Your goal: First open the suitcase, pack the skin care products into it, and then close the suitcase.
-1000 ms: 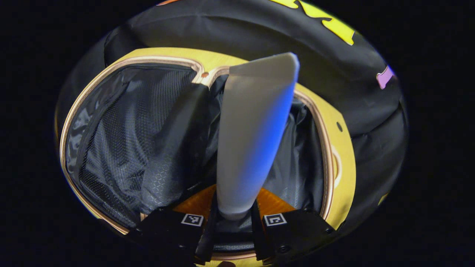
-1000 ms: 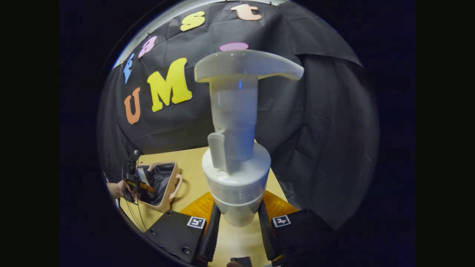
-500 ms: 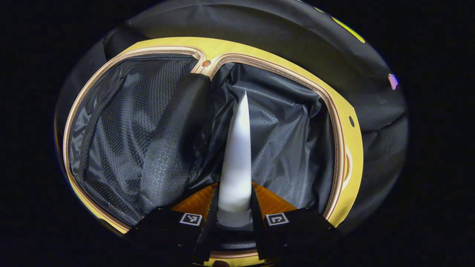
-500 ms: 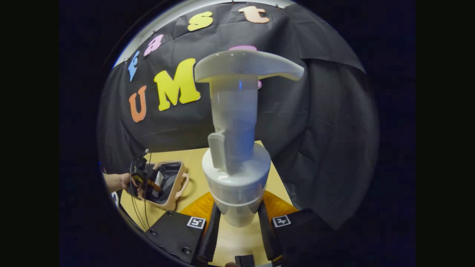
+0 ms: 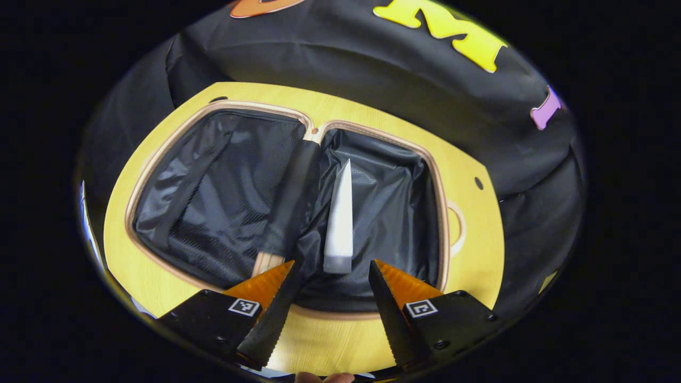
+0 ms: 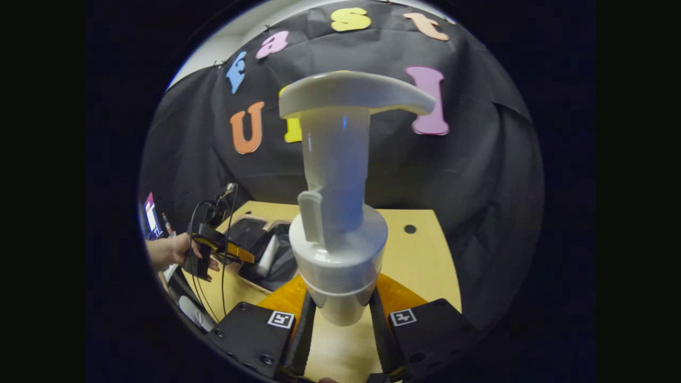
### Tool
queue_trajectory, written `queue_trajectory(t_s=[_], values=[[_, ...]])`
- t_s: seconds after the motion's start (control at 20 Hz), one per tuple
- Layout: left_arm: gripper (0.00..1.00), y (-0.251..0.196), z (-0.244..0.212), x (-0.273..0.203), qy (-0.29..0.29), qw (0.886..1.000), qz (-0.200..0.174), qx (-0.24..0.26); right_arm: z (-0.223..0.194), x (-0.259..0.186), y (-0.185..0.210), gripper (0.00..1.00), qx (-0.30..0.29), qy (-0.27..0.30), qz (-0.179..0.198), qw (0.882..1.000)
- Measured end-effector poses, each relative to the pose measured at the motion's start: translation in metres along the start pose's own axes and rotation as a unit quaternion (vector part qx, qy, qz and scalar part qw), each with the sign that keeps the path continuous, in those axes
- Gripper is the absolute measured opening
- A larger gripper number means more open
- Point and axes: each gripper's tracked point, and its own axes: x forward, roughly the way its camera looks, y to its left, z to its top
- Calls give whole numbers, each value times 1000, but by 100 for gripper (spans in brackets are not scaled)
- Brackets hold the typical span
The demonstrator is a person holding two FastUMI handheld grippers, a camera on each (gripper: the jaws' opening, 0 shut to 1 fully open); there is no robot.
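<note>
Released half a second ago: white tube, then pinched between the fingers of the left claw, now lying loose in the right-hand half of the open suitcase, centre of the left gripper view, resting on crumpled black lining just beside the central divider flap. Left claw now spread wide, holding nothing, pulled back and up compared with a moment ago, so the whole suitcase and a band of desk come into frame where earlier only lining appeared. Same claw visible at left centre of the right gripper view, gripped by a hand, hovering just above the case, with the tube inside below it.

Right claw clamped on the base of a white pump bottle, both fingers pressing its sides, bottle upright and filling the centre of the right gripper view, well apart from the suitcase at lower left. View swung toward the case compared with a second ago.

Meaning for the task, as a judgement: opening done, first product packed, left side free; pump bottle likely next to go in, probably laid flat so the lid can shut; closing not yet begun. Left half with mesh pocket holds nothing visible
</note>
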Motion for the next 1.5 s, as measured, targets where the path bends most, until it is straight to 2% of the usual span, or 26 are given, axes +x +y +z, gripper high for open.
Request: queue_trajectory(t_s=[0.15,0.25,0.4,0.55,0.75,0.8,0.95,1.15,1.2,1.25,1.4,1.5], values=[[87,9,-16,-50,-74,997,-27,-1,5,42,52,46,-8,20,49,999],[88,16,-31,-84,-123,992,-41,3,2,80,84,48,-1,46,73,996],[87,36,-67,-122,-157,987,-26,17,-13,141,119,48,19,101,85,991],[87,52,-92,-145,-164,986,-33,-12,-36,196,141,48,-5,149,80,986],[88,72,-114,-160,-159,985,-43,-45,-92,238,155,48,-20,243,59,968],[87,81,-117,-162,-157,986,-37,-45,-100,244,156,46,-10,263,52,963],[88,93,-116,-167,-160,985,-33,-61,-124,270,150,46,22,315,15,949],[88,107,-110,-174,-171,983,-26,-61,-140,292,144,48,76,362,-16,929],[88,110,-107,-175,-173,983,-24,-60,-141,296,144,46,82,362,-21,928],[88,114,-106,-176,-175,982,-23,-61,-141,298,144,48,78,359,-24,930],[88,122,-102,-175,-177,981,-17,-73,-149,300,143,48,47,357,-41,932],[87,133,-96,-172,-179,981,1,-71,-152,301,141,48,29,356,-54,933]])
